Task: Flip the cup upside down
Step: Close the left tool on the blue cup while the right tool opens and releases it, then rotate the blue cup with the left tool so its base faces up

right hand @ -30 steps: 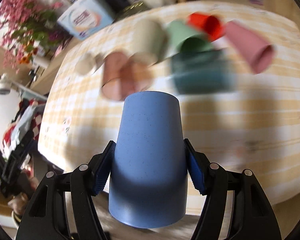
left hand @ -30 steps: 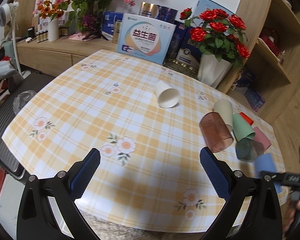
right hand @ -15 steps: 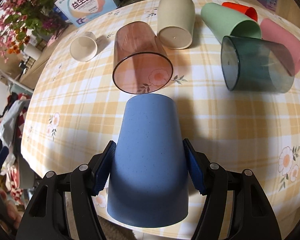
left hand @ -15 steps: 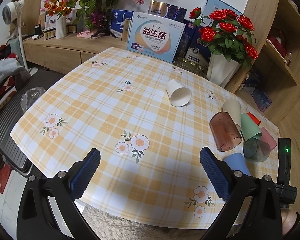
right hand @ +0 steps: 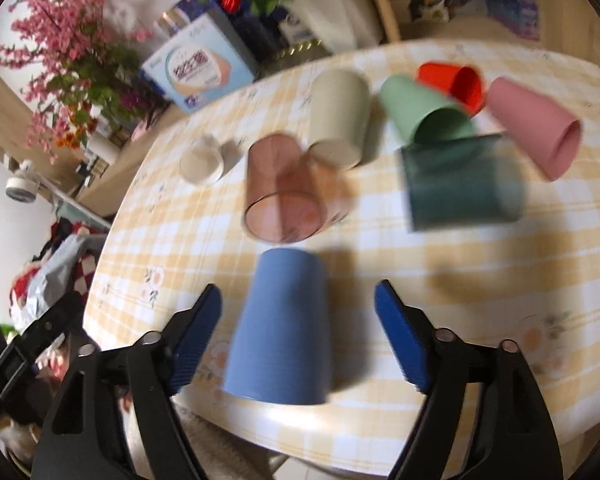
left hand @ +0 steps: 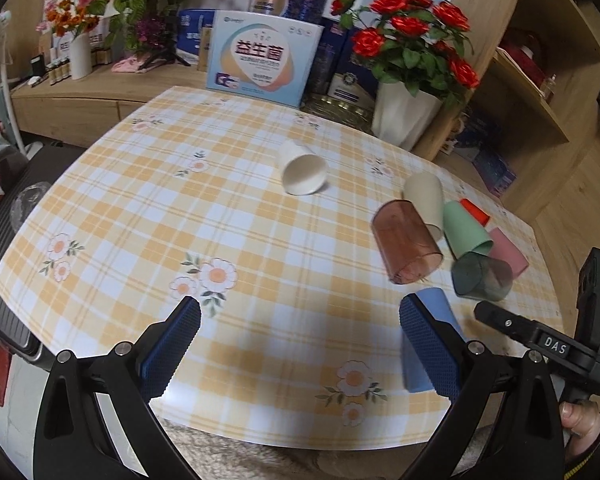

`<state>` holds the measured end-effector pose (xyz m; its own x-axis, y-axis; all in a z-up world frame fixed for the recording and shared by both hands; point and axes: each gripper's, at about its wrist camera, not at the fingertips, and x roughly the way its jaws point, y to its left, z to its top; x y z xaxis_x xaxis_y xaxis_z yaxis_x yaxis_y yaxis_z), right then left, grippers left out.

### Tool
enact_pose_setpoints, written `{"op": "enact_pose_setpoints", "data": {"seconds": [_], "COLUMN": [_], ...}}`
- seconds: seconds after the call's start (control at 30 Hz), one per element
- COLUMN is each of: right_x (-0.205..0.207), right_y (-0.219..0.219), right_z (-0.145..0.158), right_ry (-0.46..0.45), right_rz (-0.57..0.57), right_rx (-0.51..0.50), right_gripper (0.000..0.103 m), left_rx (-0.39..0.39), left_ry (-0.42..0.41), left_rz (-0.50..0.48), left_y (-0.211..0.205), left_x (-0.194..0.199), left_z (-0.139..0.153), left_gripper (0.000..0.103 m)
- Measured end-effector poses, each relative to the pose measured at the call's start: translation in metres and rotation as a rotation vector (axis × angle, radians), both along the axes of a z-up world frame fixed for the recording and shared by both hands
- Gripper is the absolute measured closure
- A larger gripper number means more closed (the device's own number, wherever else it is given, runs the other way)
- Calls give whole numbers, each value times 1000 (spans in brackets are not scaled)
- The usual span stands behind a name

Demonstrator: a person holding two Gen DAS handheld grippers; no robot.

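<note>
Nearest, the right gripper (right hand: 298, 334) stands spread, clear of the blue cup (right hand: 280, 328) set mouth-down near the table (right hand: 480, 248) edge; a backing finger could knock it onto the brown cup (right hand: 286, 192) just beyond.

blue cup (left hand: 434, 308) upside down on checked tablecloth (left hand: 236, 220), partly behind open left tongs (left hand: 300, 338)

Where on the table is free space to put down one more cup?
The tablecloth is bare left of the white cup and the blue cup. The right side is crowded: brown cup, green cup, dark cup.
</note>
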<state>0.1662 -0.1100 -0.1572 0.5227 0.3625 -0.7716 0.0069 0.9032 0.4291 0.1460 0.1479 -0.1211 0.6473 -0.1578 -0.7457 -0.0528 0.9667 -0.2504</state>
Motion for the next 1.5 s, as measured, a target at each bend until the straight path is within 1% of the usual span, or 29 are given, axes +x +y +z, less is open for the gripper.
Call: {"op": "enact_pose_setpoints", "data": {"seconds": [0.1,0.13,0.23,0.33,0.43,0.53,0.67,0.77,0.9,1.07,1.13,1.23,1.4,1.5], "right_x": [-10,-13,-19,-24,-24,-25,-24,-26,-26,-23,-23,-22,-22,-23], "right_y": [-25,-34,-51,-65,-76,-86,-97,-105,-115,-121,-121,-121,-121,-119], "right_z": [4,4,3,-2,-8,-14,-22,-28,-32,-37,-38,-39,-43,-44], "right_ry": [-32,-40,-51,-46,-32,-17,9,20,31,44,45,47,59,63], "right_rz": [-40,-45,-61,-70,-83,-74,-90,-98,-113,-126,-127,-127,-126,-121], "right_rx": [-21,-21,-51,-83,-103,-110,-137,-130,-116,-99,-93,-90,-83,-86], "right_gripper": [14,14,14,14,14,14,14,14,14,14,14,14,14,14], "left_rx": [-35,-42,-55,-76,-94,-131,-196,-216,-196,-116,-89,-43,-33,-39], "left_ry": [33,46,77,117,173,239,345,396,424,438,439,448,474,478], "left_rz": [-43,-63,-120,-188,-234,-238,-205,-186,-168,-211,-217,-232,-240,-232], "left_y": [-15,-23,-42,-67,-93,-108,-120,-128,-137,-152,-156,-159,-159,-160], "left_x": [7,11,18,29,44,62,85,96,108,117,118,118,116,117], "left_z": [-3,-5,-9,-15,-25,-38,-60,-71,-77,-79,-80,-85,-93,-97], "left_gripper": [8,12,18,24,27,27,29,31,31,32,36,37,37,42]}}
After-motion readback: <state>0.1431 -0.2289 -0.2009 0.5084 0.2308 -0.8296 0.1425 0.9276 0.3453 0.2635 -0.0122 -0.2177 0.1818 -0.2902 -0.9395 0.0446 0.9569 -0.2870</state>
